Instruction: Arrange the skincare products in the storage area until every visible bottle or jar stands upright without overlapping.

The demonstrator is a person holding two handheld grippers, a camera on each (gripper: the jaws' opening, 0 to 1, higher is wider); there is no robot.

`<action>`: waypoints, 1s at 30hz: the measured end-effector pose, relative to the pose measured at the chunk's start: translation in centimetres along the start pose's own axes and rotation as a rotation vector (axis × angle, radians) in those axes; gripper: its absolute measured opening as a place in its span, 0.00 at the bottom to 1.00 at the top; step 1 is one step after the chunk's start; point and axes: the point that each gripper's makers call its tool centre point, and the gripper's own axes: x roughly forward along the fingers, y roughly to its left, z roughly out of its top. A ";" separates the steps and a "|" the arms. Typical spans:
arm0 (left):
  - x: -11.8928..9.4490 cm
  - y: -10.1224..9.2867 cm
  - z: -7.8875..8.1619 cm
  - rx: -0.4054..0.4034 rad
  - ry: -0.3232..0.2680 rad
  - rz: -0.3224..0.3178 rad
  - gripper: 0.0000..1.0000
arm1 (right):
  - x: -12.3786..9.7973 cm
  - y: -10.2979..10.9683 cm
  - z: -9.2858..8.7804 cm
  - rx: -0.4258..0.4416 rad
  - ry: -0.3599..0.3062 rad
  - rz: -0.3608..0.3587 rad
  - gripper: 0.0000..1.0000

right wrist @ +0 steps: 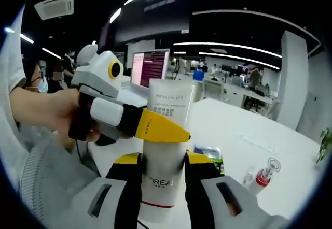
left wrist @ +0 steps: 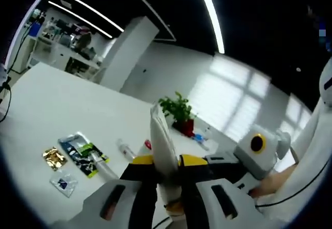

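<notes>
Tube point(right wrist: 165, 151): white, printed REVITALIFT and L'OREAL PARIS, held upright off the table between both grippers; in the left gripper view it shows edge-on as a thin white blade point(left wrist: 163, 146)
Right gripper point(right wrist: 163, 172): jaws closed on the tube's lower body, one yellow-tipped jaw on each side
Left gripper point(left wrist: 165, 167): jaws closed on the same tube, yellow tips pressed to its two flat faces; in the right gripper view it comes in from the left point(right wrist: 155, 128), its yellow tip lying across the tube's middle, a hand point(right wrist: 57, 110) around its grip
Table point(left wrist: 57, 110): white, long
Sachets point(left wrist: 83, 154): several flat packets lying on the table, one gold, one green and dark, one small and clear, close together
Vial point(right wrist: 263, 176): small clear bottle with red collar, standing on the table right of the tube, apart from it
Clear bottle point(left wrist: 126, 149): lying on its side near the sachets
Plant point(left wrist: 179, 112): green, in a red pot, on the far part of the table
Laptop point(right wrist: 149, 67): open, screen lit, behind the tube
</notes>
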 end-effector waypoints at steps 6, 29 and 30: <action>0.6 -3.7 0.7 0.119 0.097 -0.199 0.08 | -1.8 0.0 0.6 0.049 -0.037 0.163 0.33; 3.5 -8.0 0.2 0.375 0.190 -0.477 0.11 | -4.0 -0.9 1.0 0.160 -0.146 0.488 0.18; 3.6 -7.8 0.2 0.367 0.191 -0.467 0.12 | -4.0 -1.2 1.0 0.167 -0.156 0.482 0.17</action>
